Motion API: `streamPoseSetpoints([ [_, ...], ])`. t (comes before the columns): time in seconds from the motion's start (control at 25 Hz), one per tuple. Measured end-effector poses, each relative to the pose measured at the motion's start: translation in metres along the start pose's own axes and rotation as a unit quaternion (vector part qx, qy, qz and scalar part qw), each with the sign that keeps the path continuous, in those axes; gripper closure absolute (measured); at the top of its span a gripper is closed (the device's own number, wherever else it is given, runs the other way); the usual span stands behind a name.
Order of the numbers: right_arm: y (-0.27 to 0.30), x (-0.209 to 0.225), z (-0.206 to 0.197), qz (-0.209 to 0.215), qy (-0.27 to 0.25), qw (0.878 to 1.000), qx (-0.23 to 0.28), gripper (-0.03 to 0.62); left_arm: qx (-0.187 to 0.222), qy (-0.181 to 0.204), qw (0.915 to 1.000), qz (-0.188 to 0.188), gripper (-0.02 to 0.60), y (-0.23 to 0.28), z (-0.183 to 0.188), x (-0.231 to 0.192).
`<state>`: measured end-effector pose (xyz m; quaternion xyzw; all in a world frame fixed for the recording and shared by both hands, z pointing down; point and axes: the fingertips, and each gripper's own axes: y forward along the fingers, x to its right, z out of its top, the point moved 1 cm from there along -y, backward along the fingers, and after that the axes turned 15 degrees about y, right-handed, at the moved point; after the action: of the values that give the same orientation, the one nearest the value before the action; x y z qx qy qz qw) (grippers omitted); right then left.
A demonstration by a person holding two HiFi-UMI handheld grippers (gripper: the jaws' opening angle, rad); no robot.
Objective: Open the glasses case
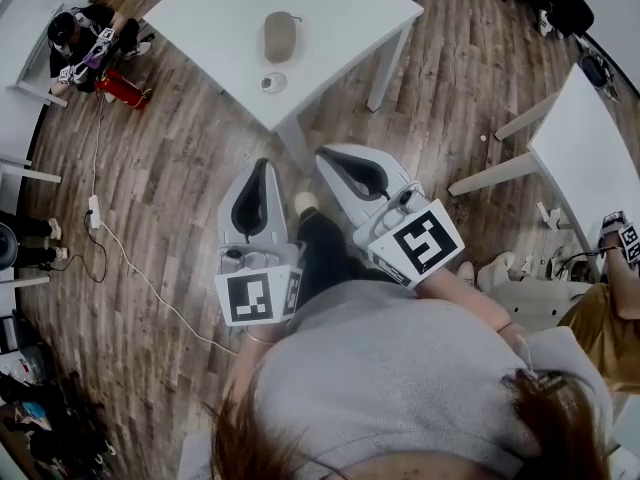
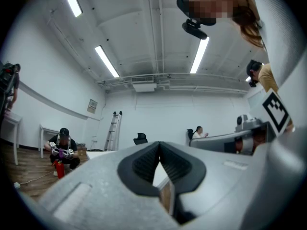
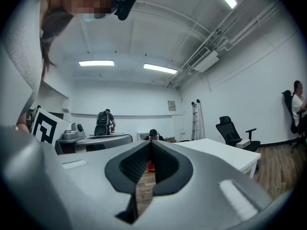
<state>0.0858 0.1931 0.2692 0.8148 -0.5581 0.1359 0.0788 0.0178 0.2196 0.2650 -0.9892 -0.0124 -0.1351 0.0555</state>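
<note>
Left tool [image 1: 263,166] and right tool [image 1: 338,158], both closed on nothing, hang short of the white worktop [image 1: 340,8]; likely the approach step, next reaching the grey-brown oval glasses case [image 1: 280,36] near its middle.

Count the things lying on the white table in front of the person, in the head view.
2. The glasses case lies near the middle of the table; a small round object sits beside it, toward the near edge. Nothing there seems hidden.
</note>
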Motion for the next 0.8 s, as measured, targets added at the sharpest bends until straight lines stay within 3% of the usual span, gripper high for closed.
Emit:
streamPoseSetpoints([
  [0.8,0.163,0.118,0.034,-0.057,-0.019,0.998,0.004,0.591,-0.001,-0.018,0.9980,-0.060,0.580,0.181,-0.051,-0.104],
])
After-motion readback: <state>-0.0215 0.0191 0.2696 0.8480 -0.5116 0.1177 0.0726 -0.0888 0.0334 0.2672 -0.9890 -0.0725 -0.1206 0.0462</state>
